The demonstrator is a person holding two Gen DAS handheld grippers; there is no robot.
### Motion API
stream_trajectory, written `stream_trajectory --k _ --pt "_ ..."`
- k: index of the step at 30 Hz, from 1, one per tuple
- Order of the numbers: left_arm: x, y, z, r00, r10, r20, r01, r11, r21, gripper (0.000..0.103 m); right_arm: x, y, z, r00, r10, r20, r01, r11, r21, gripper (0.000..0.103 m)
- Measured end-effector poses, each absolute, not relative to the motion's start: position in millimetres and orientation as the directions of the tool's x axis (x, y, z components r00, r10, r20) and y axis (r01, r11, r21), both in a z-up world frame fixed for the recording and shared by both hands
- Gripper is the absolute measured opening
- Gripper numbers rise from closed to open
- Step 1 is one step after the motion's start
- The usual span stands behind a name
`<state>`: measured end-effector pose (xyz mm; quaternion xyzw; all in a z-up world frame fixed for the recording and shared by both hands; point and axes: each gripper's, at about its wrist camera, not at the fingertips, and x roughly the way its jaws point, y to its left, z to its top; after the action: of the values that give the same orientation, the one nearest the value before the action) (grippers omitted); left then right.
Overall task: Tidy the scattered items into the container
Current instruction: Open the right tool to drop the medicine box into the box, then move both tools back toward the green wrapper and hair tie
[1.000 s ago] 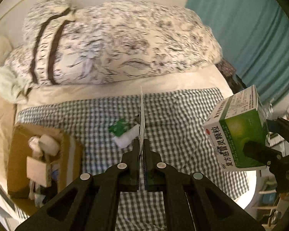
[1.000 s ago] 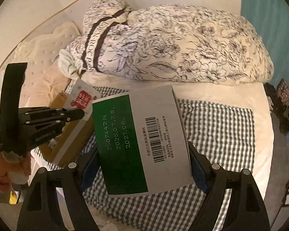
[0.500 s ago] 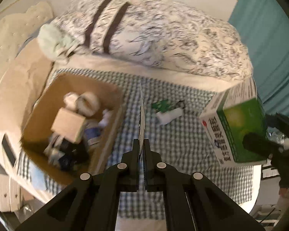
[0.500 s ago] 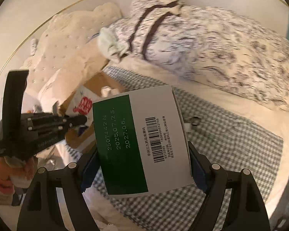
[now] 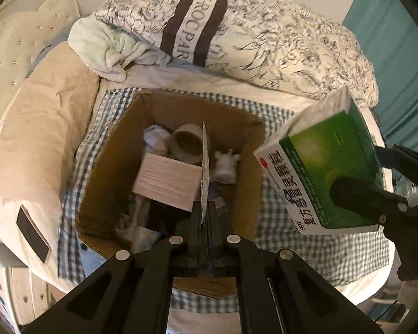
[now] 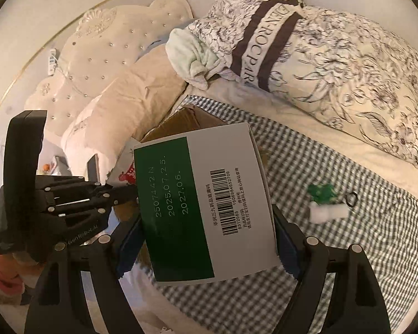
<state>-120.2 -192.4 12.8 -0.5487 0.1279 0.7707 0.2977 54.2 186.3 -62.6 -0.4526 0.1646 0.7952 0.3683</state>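
Cardboard box sits on the bed below my left hand-held gripper, which pinches a thin packet edge-on for dropping inside. My right hand-held gripper clamps the green medicine carton just beside the box, waiting its turn.

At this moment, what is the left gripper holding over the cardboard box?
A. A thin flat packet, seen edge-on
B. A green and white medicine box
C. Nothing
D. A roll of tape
A: the left gripper is shut on a thin flat packet above the open cardboard box; the green medicine box is in the right gripper.
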Motion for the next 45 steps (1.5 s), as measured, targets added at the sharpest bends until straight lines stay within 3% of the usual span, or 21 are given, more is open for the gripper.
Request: stream_trajectory --k 7,10,11,12,13,14,30,45 --pt "-142.3 -200.9 -9.5 -0.167 0.337 -0.927 -0.626 -0.762 -0.165 0.002 7.8 203.6 -83.3 -0.292 0.457 -0.840 -0.753 -0.651 -0.093 0.083" --pt "-145.7 -200.5 -10.0 -0.149 0.353 -0.924 -0.631 -0.753 -0.186 0.013 -0.7 211.7 -80.7 -0.304 0.465 -0.831 -0.765 -0.639 -0.078 0.084" --pt "-147.6 -200.3 -9.6 -0.153 0.343 -0.927 -0.629 -0.757 -0.176 0.035 -3.0 212.9 -80.0 -0.308 0.469 -0.827 -0.766 -0.638 -0.076 0.084" --pt "-149.2 -199.3 -9.5 -0.161 0.322 -0.933 -0.624 -0.765 -0.157 0.073 -5.2 214.5 -79.1 -0.310 0.476 -0.823 -0.768 -0.635 -0.078 0.085" --pt "-151.1 -198.9 -9.6 -0.175 0.290 -0.941 -0.611 -0.781 -0.128 0.087 -7.6 217.5 -78.8 -0.304 0.484 -0.820 -0.774 -0.627 -0.084 0.089" --pt "-152.9 -199.9 -8.3 -0.193 0.272 -0.943 -0.593 -0.798 -0.109 0.094 -9.1 220.2 -78.8 -0.297 0.488 -0.821 -0.781 -0.619 -0.085 0.090" --pt "-133.2 -173.4 6.0 -0.206 0.261 -0.943 -0.538 -0.835 -0.114 0.094 43.8 238.1 -48.6 -0.324 0.490 -0.809 -0.788 -0.614 -0.056 0.091" --pt "-57.4 -42.3 -8.6 -0.135 0.306 -0.942 -0.652 -0.743 -0.148 0.094 235.4 244.9 -11.9 -0.179 0.570 -0.802 -0.917 -0.392 -0.075 0.091"
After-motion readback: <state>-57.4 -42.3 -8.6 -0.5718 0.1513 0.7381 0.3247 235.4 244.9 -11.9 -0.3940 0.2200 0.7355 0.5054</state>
